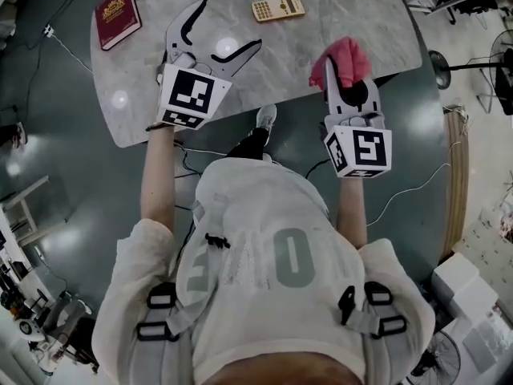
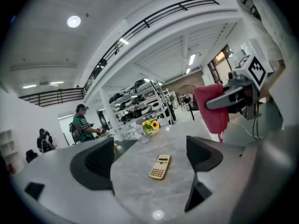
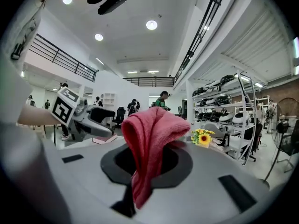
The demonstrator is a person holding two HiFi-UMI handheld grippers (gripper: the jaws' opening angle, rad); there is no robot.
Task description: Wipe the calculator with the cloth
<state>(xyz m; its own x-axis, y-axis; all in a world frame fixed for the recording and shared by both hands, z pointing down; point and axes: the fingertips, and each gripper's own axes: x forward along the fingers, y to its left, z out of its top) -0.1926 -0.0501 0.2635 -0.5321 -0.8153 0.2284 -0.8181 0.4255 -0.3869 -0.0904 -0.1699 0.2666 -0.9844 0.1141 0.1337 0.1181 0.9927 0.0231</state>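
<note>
The cream calculator (image 1: 278, 8) lies flat near the far edge of the grey marble table (image 1: 337, 22); in the left gripper view the calculator (image 2: 160, 166) shows straight ahead between the jaws. My left gripper (image 1: 220, 34) hovers over the table's near left part, jaws spread wide with nothing between them. My right gripper (image 1: 341, 69) is shut on the pink cloth (image 1: 346, 61), over the table's near right edge. In the right gripper view the cloth (image 3: 152, 141) drapes out of the closed jaws.
A dark red book (image 1: 117, 16) lies at the table's far left corner. A small vase of yellow flowers (image 2: 150, 126) stands past the calculator. Cables (image 1: 200, 152) and a fan stand (image 1: 449, 66) are on the floor. People (image 2: 84, 122) stand by distant shelving.
</note>
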